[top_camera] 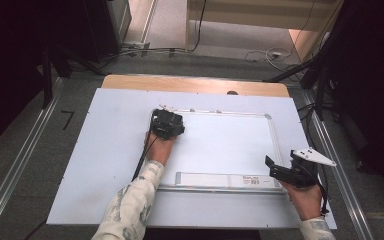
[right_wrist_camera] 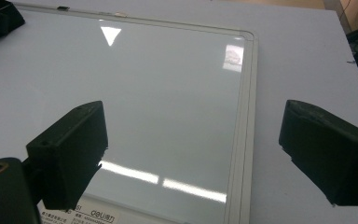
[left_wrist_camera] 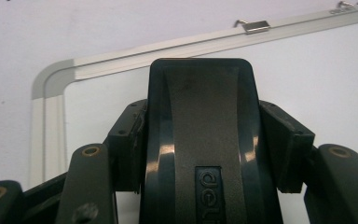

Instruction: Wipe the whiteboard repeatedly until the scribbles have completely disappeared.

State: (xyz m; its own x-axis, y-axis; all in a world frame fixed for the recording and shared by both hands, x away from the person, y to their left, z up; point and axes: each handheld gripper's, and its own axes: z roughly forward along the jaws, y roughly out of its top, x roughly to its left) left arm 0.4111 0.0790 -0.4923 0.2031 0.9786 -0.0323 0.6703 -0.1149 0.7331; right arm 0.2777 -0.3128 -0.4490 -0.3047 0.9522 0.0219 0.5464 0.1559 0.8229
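1. The eraser (left_wrist_camera: pixel 203 140) is a dark block with a wide flat top and a small raised label near the bottom end. It looks hard, smooth and light. It should not bend or break.
2. The long sides are the best place to take it, and that is where it is gripped now. The shiny top may be a bit slippery, so a firm squeeze on the sides seems wise.
3. The left tongs (top_camera: pixel 167 123) are closed on the eraser, with one jaw pressed on each long side.
4. The eraser sits at the 10 o'clock corner of the whiteboard (top_camera: pixel 225 145), just inside the frame. It seems to rest on the board, but I cannot be sure it touches.
5. The whiteboard is white and glossy, with a thin silver frame and round corners. It lies flat on the table (top_camera: pixel 115 150). A paper label strip runs along its 6 o'clock edge.
6. The right tongs (top_camera: pixel 289 172) are wide open and hold nothing. They are at the 4 o'clock corner of the board, with the frame between the jaws.
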